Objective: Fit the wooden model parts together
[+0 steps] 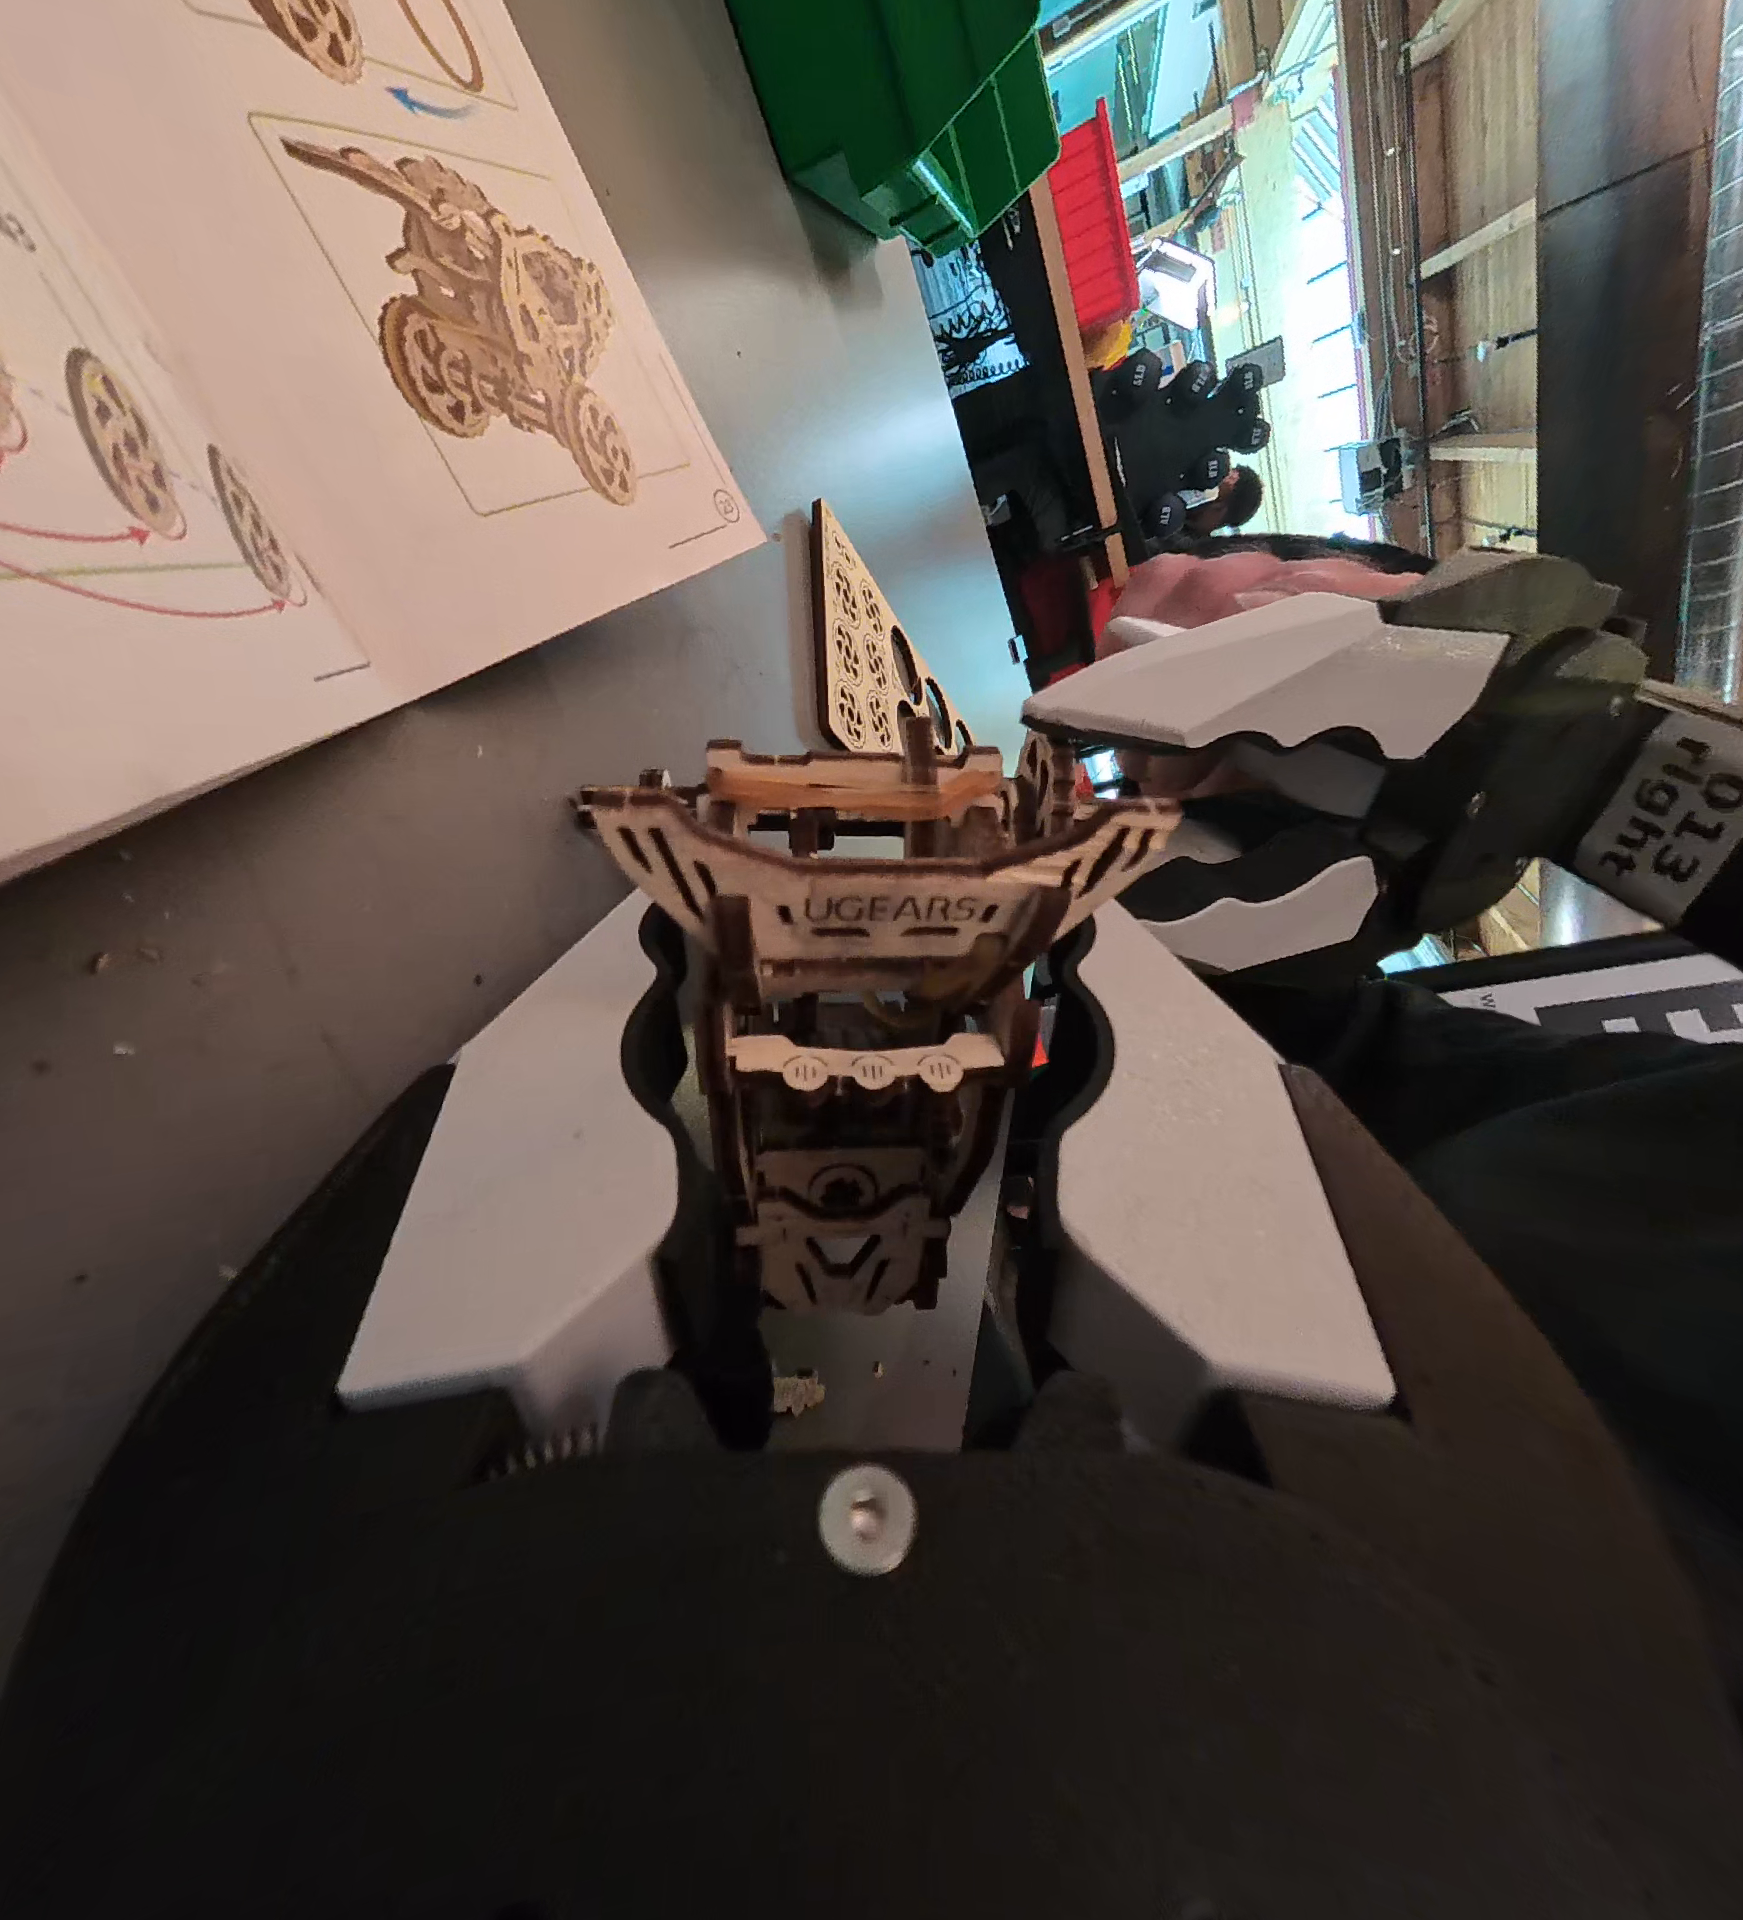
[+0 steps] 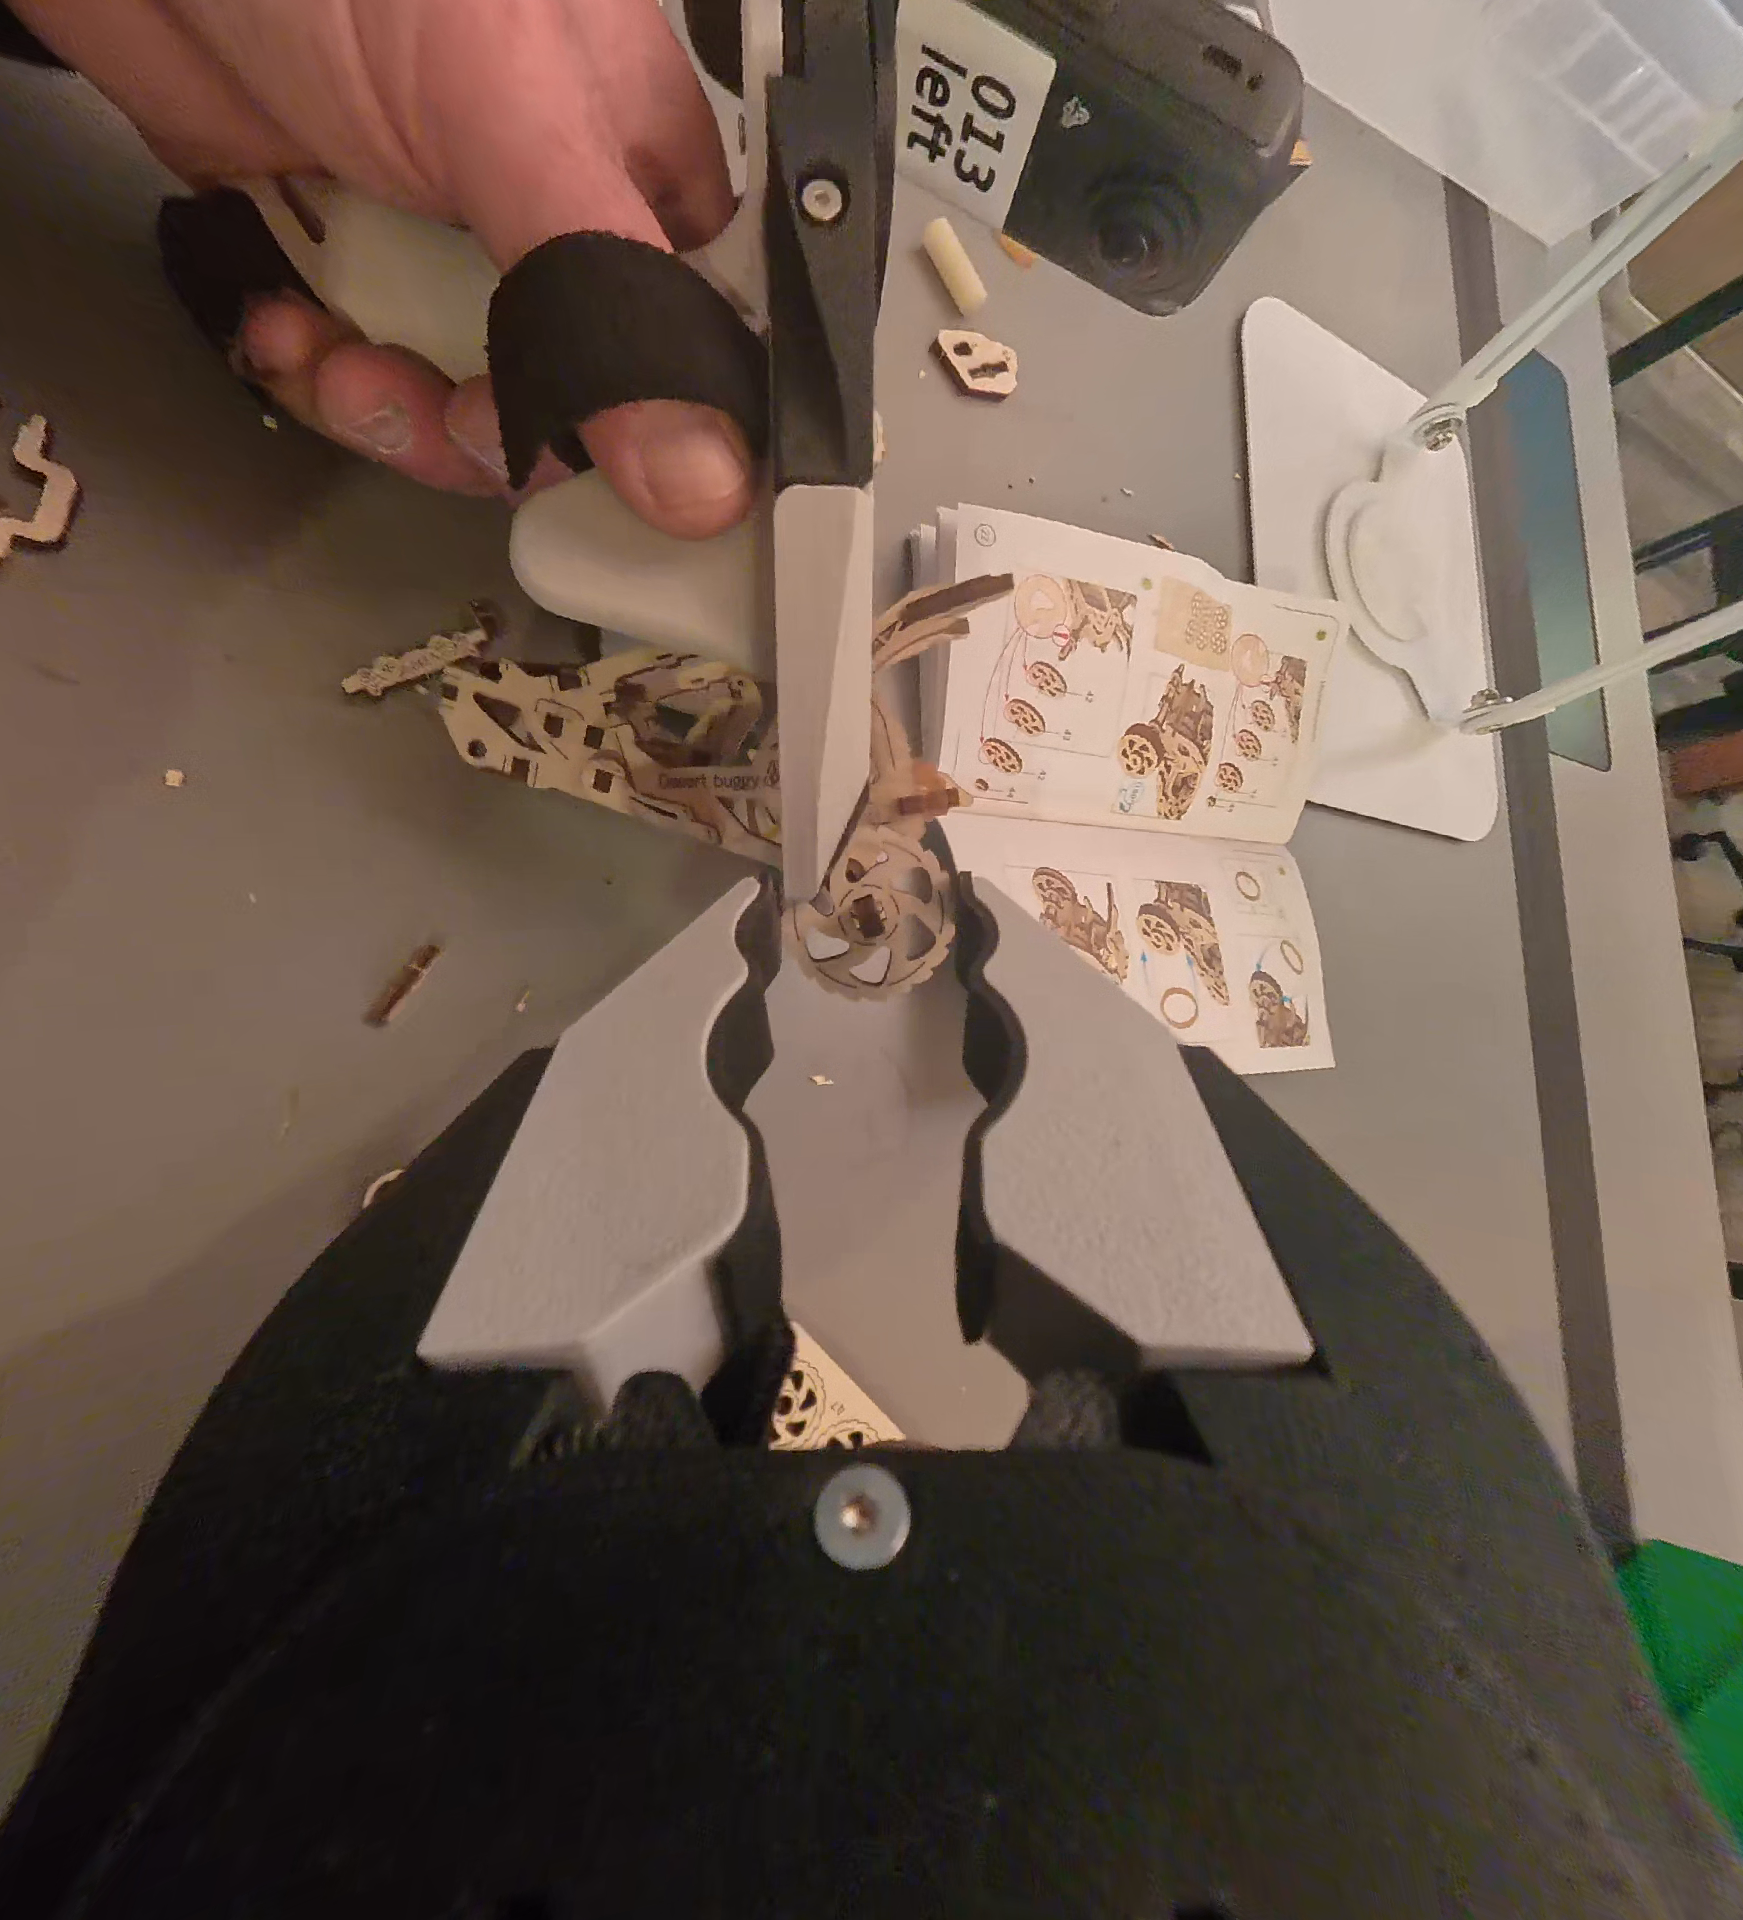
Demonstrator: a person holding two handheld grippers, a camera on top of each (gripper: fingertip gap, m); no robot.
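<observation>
Your left gripper [image 1: 862, 997] pinches the one pale laser-cut wooden buggy body [image 1: 872, 925] bearing engraved lettering, while your right gripper [image 2: 872, 935] nips one toothed wooden wheel [image 2: 872, 930]

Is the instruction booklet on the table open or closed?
Open. The instruction booklet lies spread flat on the grey table, with two facing pages of printed assembly drawings showing.

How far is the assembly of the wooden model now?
Done: the model body is largely built and clamped in the left gripper. In hand: the right gripper holds a toothed wheel against the body's side. Left: seating that wheel, plus parts still on the wooden sheet and loose pieces on the table.
</observation>
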